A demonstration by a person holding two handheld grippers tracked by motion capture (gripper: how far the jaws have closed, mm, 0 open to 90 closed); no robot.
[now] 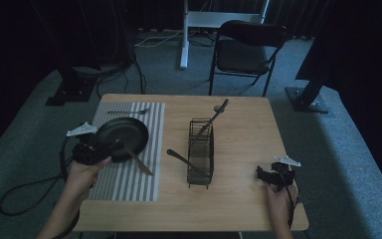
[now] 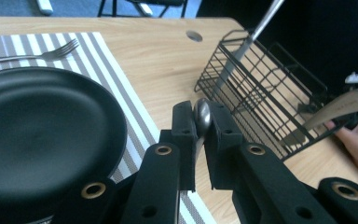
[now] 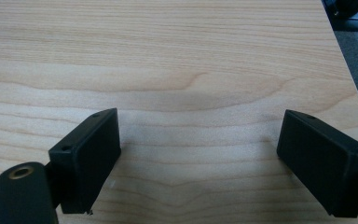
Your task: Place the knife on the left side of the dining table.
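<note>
Wooden surface (image 1: pixel 248 144) bearing, in descending size: a grey-and-white striped placemat (image 1: pixel 129 149) at the left; a black plate (image 1: pixel 122 135) resting on the mat; a black wire basket (image 1: pixel 201 152) near the centre, with one utensil (image 1: pixel 215 117) leaning upright out of its far end and another (image 1: pixel 179 158) lying against its left side. A fork (image 1: pixel 128 112) lies on the mat beyond the plate. The left hand-held gripper (image 2: pixel 199 133) sits at the near edge of the plate, its jaws closed on the handle of a knife (image 1: pixel 138 160) (the blade slants across the mat just right of the plate). The right hand-held gripper (image 3: pixel 198 161) rests low over bare wood near the surface's right front corner, jaws spread wide with nothing between them.
</note>
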